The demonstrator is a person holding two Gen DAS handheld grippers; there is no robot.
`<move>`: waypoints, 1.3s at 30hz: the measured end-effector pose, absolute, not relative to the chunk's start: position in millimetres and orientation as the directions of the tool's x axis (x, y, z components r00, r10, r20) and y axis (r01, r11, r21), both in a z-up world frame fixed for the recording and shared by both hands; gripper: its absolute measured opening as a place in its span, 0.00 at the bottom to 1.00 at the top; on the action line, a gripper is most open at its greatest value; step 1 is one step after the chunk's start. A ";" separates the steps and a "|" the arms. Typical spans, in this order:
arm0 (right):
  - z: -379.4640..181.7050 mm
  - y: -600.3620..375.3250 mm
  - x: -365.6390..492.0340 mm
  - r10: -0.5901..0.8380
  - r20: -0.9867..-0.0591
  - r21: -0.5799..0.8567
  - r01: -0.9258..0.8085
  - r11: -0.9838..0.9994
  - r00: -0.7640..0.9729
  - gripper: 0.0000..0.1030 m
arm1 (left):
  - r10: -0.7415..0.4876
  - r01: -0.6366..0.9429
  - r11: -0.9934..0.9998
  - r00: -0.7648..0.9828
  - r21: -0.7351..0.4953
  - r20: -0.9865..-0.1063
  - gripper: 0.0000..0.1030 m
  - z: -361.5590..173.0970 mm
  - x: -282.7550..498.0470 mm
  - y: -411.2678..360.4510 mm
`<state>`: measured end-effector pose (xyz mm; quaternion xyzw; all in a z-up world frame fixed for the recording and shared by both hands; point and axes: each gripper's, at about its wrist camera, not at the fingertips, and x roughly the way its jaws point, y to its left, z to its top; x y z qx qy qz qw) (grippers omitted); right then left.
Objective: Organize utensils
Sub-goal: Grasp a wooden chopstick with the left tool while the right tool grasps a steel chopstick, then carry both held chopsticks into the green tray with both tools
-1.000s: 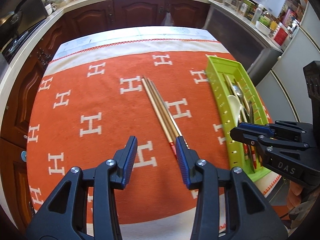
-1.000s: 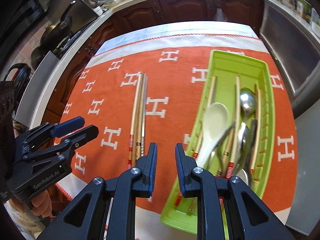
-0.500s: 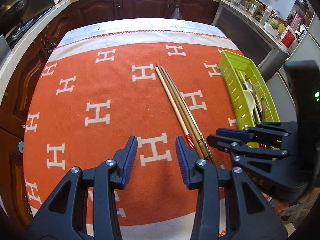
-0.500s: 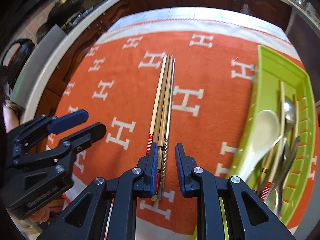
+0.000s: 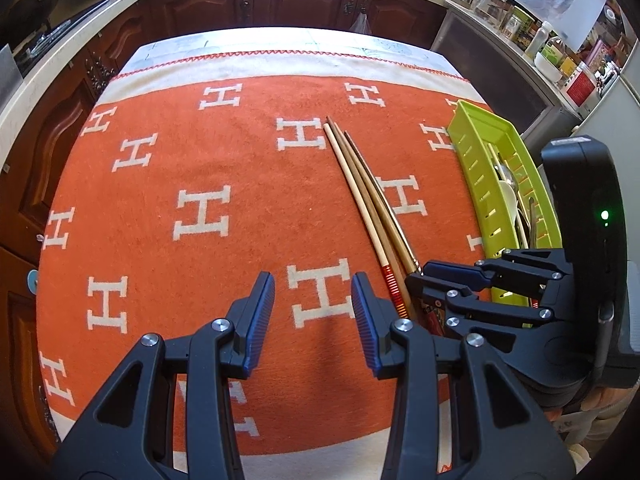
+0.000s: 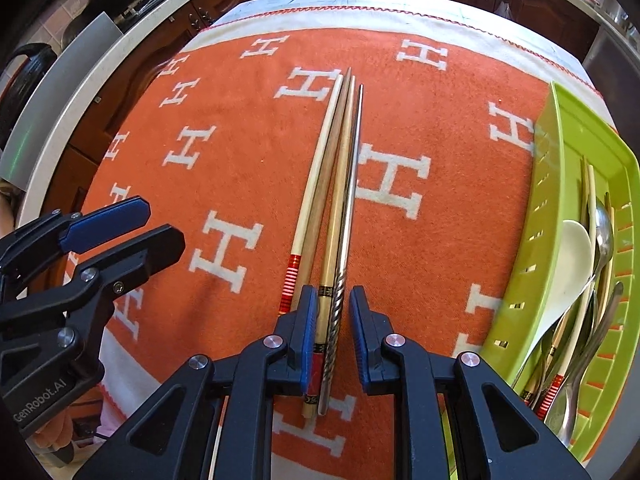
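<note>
Chopsticks (image 5: 366, 204) lie bundled on the orange H-patterned cloth (image 5: 200, 168) in the left wrist view, their banded ends beside the right gripper (image 5: 420, 280). The left gripper (image 5: 314, 308) hangs over bare cloth, jaws spread and empty. The green utensil tray (image 5: 476, 168) sits right of the chopsticks.

In the right wrist view, the right gripper's narrowly parted jaws straddle the twisted metal chopstick (image 6: 340, 280) and a gold-banded one (image 6: 326, 276), whether pressing, I cannot tell. A white spoon (image 6: 568, 268) lies in the tray.
</note>
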<state>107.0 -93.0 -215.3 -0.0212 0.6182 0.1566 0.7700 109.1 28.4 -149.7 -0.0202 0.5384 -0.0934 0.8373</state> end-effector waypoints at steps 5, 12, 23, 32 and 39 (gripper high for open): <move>-215.7 -84.6 112.6 0.182 -0.960 0.118 -0.282 0.952 0.214 0.17 | -0.192 0.123 0.980 0.389 -0.155 -0.901 0.35 -157.2 111.7 31.2; -216.7 -91.4 121.3 0.208 -0.947 0.152 -0.231 0.961 0.246 0.12 | -0.248 0.125 0.968 0.360 -0.217 -0.899 0.35 -165.6 118.6 25.9; -203.0 -127.5 114.4 0.262 -0.919 0.227 -0.149 0.963 0.294 0.11 | -0.234 0.138 0.970 0.320 -0.199 -0.918 0.35 -186.4 134.2 -8.0; -206.4 -125.4 111.8 0.276 -0.921 0.236 -0.170 0.957 0.276 0.11 | -0.057 0.107 0.994 0.343 -0.021 -0.937 0.04 -195.8 142.2 -21.8; -212.4 -116.0 111.5 0.268 -0.924 0.218 -0.200 0.955 0.273 0.11 | -0.090 0.038 0.996 0.330 -0.082 -0.940 0.03 -195.0 145.8 -5.8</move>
